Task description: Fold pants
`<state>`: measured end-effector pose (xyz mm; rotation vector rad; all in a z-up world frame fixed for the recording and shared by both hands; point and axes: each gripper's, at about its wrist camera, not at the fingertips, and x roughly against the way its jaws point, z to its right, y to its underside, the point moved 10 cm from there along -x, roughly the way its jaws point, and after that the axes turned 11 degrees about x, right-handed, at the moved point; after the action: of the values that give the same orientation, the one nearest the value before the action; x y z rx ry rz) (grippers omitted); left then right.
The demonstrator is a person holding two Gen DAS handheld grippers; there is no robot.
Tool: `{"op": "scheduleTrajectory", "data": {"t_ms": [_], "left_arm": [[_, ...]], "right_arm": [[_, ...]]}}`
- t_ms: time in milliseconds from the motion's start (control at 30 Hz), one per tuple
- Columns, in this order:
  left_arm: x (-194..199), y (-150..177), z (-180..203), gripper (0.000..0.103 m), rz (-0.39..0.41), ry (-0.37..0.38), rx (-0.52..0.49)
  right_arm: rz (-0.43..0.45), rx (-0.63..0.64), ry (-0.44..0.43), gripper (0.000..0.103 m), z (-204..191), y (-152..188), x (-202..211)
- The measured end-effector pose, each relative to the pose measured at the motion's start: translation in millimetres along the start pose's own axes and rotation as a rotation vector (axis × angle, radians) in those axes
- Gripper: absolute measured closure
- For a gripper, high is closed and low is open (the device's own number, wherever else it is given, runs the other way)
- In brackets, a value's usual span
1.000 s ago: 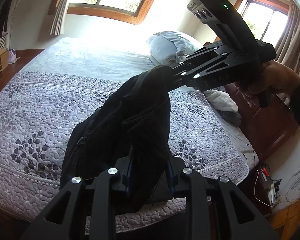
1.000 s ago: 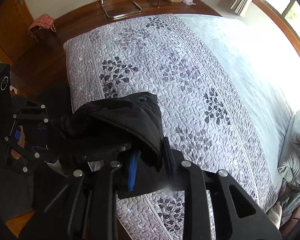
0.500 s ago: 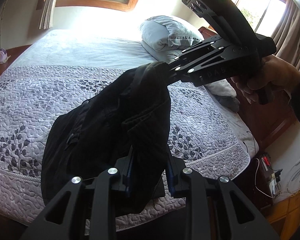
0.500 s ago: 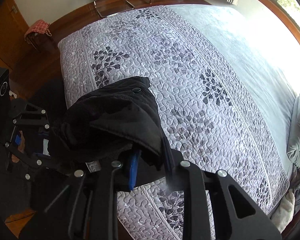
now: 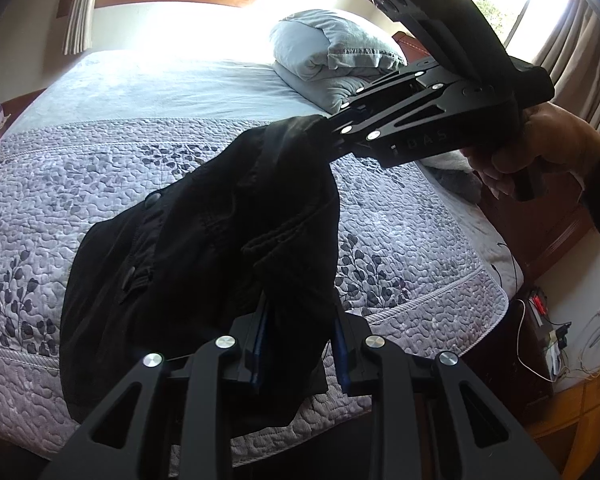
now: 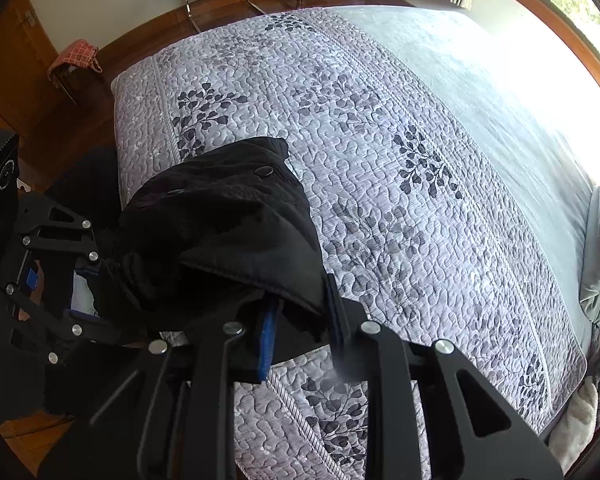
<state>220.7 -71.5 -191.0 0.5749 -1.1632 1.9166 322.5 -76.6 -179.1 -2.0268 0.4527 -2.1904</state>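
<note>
Left wrist view: the left gripper (image 5: 297,344) has its jaws narrow, pinching the black pants (image 5: 203,248), which hang over the near edge of the bed (image 5: 400,216). The right gripper (image 5: 324,128) grips the far corner.

Right wrist view: its jaws clamp the fabric (image 6: 219,232); the left gripper (image 6: 79,280) probably holds too. Lower both evenly, keeping the waistband taut.
</note>
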Motion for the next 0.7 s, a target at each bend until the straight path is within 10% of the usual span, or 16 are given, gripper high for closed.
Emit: {"op": "scheduleTrajectory", "data": {"t_ms": [700], "left_arm": [[-82, 27, 2, 0.077, -0.126, -0.044, 0.002]], "right_arm": [[-0.023, -0.013, -0.034, 0.082, 21, 64, -64]]}}
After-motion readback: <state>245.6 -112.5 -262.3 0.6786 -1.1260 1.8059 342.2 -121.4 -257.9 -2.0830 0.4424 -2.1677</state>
